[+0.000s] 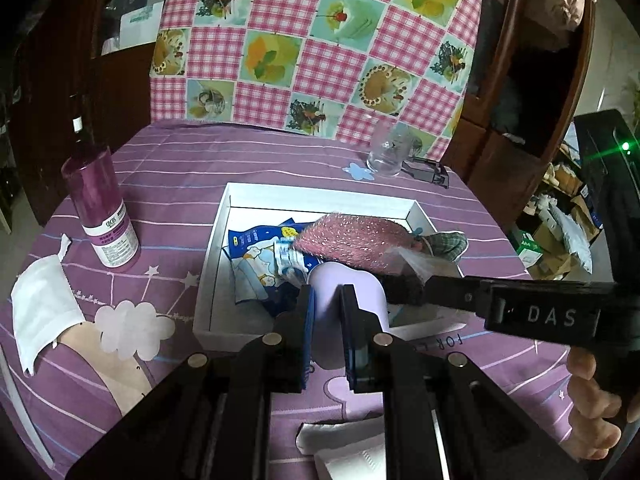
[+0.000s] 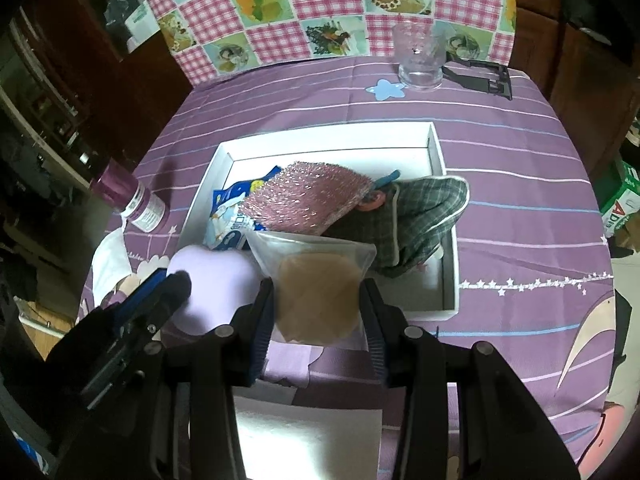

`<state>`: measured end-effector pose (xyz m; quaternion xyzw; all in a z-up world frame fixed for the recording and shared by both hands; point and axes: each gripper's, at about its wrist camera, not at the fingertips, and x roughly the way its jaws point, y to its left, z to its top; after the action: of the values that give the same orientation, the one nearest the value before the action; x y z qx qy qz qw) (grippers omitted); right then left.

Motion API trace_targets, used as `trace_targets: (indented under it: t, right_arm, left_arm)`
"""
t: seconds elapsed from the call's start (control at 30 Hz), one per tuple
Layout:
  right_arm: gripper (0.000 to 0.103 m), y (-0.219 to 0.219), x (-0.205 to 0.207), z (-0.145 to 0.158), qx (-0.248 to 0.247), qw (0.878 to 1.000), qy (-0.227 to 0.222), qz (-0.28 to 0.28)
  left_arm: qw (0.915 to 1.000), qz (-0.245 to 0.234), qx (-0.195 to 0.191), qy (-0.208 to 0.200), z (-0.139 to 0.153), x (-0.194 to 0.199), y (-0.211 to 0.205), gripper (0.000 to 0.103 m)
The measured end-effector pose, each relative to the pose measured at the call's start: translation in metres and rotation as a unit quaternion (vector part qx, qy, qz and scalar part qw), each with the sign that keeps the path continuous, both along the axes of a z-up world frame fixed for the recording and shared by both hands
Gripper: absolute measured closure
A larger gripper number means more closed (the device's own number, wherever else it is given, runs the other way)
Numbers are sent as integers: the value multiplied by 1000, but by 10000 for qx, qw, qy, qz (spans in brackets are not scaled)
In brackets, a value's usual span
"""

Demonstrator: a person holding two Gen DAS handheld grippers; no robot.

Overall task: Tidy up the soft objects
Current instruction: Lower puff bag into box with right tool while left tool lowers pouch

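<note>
Left claw [image 1: 326, 312] clamped on lavender sponge [image 1: 344, 292], held over near rim of white tray [image 1: 218, 256]. Right claw [image 2: 318, 300] gripping clear pouch with tan pad [image 2: 316, 288], also at near rim. Tray lying at 12 o'clock from both claws, long axis running 9 to 3. Pink scrubber [image 2: 308, 200] and checked cloth [image 2: 420, 216] already inside. Open floor toward 1 o'clock; right claw nearer.
</note>
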<state>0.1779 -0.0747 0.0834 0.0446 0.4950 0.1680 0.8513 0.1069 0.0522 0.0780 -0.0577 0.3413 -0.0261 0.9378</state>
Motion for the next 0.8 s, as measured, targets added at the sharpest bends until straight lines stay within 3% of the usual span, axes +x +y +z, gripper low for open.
trace_targets:
  t: [0.27, 0.47, 0.67, 0.8]
  right_arm:
    - [59, -6, 11, 2, 200, 9996, -97, -150]
    - [59, -18, 22, -5, 380, 9973, -491, -393]
    - [59, -22, 42, -23, 486, 9968, -544, -327]
    - [59, -16, 49, -27, 514, 9973, -488, -218]
  left_arm:
    - [9998, 193, 54, -36, 1, 17, 2, 91]
    - [9989, 468, -13, 54, -7, 34, 12, 91]
    - [9966, 763, -64, 305, -21, 54, 21, 93]
    - [9923, 1107, 144, 544, -33, 69, 27, 97]
